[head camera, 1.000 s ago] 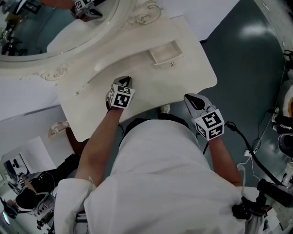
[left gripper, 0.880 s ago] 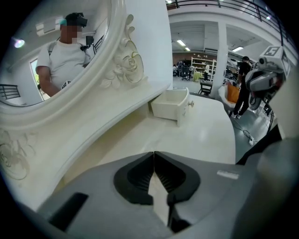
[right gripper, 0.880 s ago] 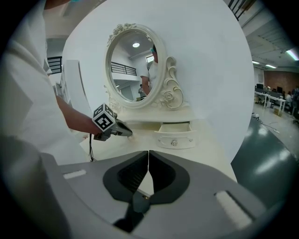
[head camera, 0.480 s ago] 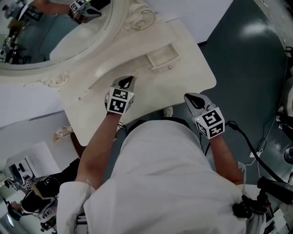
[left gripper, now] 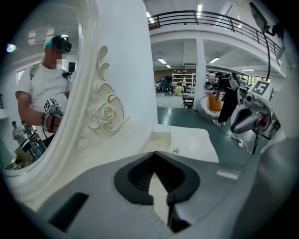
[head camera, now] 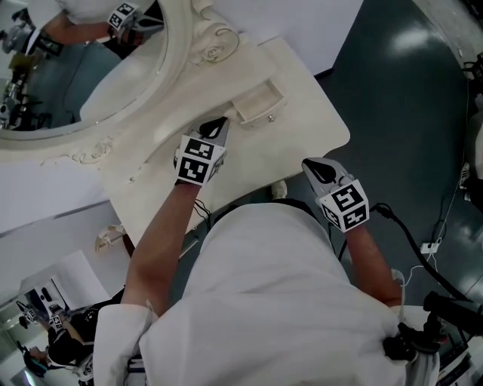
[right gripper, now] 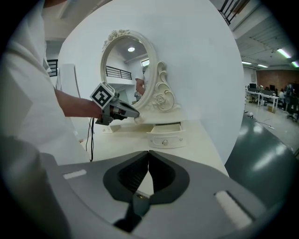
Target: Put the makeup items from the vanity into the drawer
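Closest in, white shirt [head camera: 279,301], hiding the vanity's [head camera: 306,90] front edge in the head view. Just ahead on the right, right gripper [head camera: 311,164] by the front right edge, jaws pressed together and empty, angled down toward the cream top. Black cables [head camera: 411,241] trailing behind it over the dark floor [head camera: 407,98]. Farther in on the left, left gripper [head camera: 219,123] raised above the top, jaws closed tip to tip, nose just beside the drawer's [head camera: 260,113] left end. From the right gripper view, a small pale blob [right gripper: 136,119] right at that nose; cannot tell whether pinched or only part of the carving behind. Drawer pulled open, standing on the top against the mirror's [head camera: 83,68] base, knob facing the person, inside pale and too small to read for contents. Straight behind it, carved frame [head camera: 211,45] rising close and walling off that side, the oval mirror spreading away to the left. In the glass, the person's reflection [head camera: 83,11], marker cube at the hand. White wall [head camera: 324,19] behind the vanity. Farthest off, in the left gripper view, a railed balcony [left gripper: 210,21] over a wide hall [left gripper: 187,93].
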